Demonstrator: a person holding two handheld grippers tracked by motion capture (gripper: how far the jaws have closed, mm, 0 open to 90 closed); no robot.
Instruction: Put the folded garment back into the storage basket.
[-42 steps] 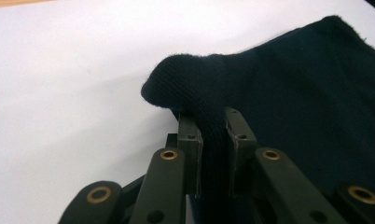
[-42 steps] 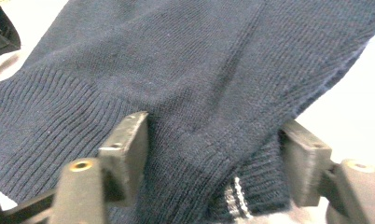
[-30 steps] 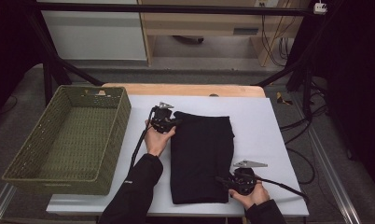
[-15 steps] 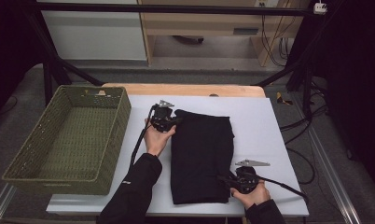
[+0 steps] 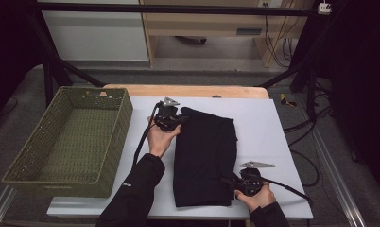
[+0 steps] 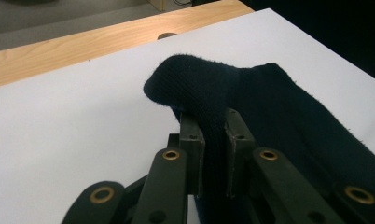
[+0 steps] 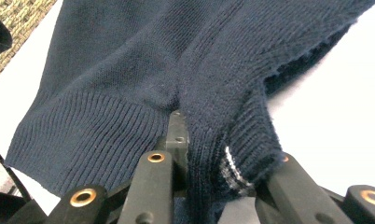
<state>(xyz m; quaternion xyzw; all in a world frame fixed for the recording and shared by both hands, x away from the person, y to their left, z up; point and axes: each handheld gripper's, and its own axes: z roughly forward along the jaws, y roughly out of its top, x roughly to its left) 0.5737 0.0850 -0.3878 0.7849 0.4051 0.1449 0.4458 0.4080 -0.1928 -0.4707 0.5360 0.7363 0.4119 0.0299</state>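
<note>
The green woven basket (image 5: 70,142) is sitting at the left end of the table, just beside the white sheet (image 5: 273,127) that is covering the tabletop, and I am seeing nothing lying inside it. Its near corner is also showing at the top left of my right gripper view.

The dark knit sweater (image 5: 204,156) is lying folded on the white sheet, in the middle of the table, apart from the basket.

I am holding my left gripper (image 5: 171,118) at the sweater's far left corner, my left hand (image 5: 160,138) palm up under it and my forearm coming in from the bottom of the high view. Its jaws are pinching a fold of the knit, which is bulging up above the pads (image 6: 191,137) and lifting that corner off the sheet.

I am holding my right gripper (image 5: 235,182) at the sweater's near right corner, with my right hand (image 5: 255,195) low by the table's near edge. Its jaws have just been closing on the ribbed hem (image 7: 106,135), and they are now gripping a bunched fold of it.
</note>
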